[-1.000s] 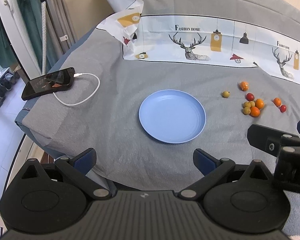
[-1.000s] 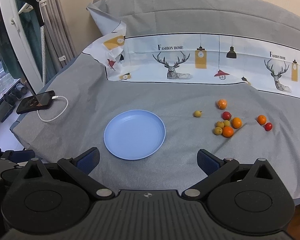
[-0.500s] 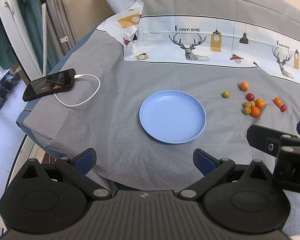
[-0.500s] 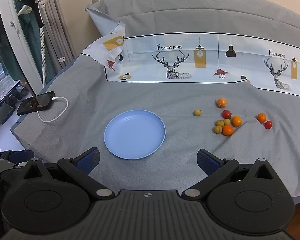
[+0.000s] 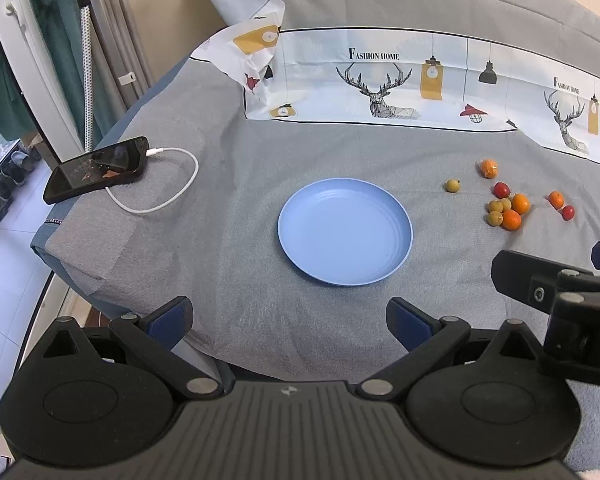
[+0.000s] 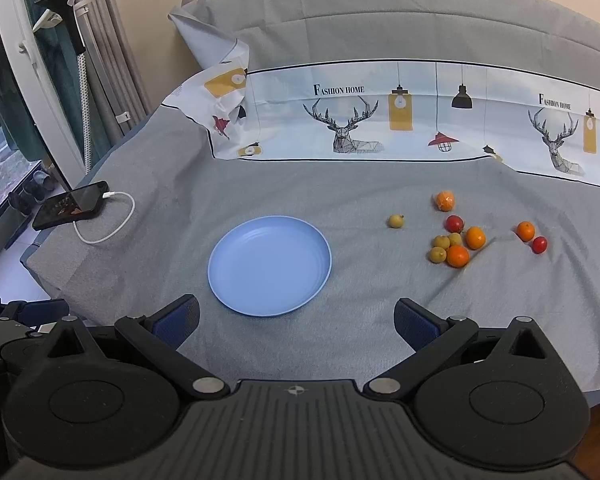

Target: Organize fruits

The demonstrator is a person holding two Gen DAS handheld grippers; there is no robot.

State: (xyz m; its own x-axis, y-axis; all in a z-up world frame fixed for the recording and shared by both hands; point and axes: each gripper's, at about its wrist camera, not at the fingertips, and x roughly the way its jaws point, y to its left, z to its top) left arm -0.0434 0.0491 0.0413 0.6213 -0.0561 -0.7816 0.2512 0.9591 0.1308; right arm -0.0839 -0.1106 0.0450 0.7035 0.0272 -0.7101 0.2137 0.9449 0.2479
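On grey cloth: empty plate, loose fruit to its right, both grippers wide and holding nothing.

Left wrist view: left gripper (image 5: 290, 322) jaws spread wide, hanging at the near edge; round light-blue plastic plate (image 5: 345, 231) bare, straight ahead; cluster of small orange, red and yellow-green fruits (image 5: 507, 208) well right of it, one yellow-green stray (image 5: 452, 186) between. Black phone on white cable (image 5: 96, 169) far left, ignore. Right wrist view: right gripper (image 6: 298, 320) also wide open, empty; plate (image 6: 269, 266) ahead-left, fruit cluster (image 6: 458, 242) ahead-right. Judgement: nothing sorted yet; right side is closer, so take an outlying fruit first, centre jaws over one only, close gently since round ones roll on cloth.
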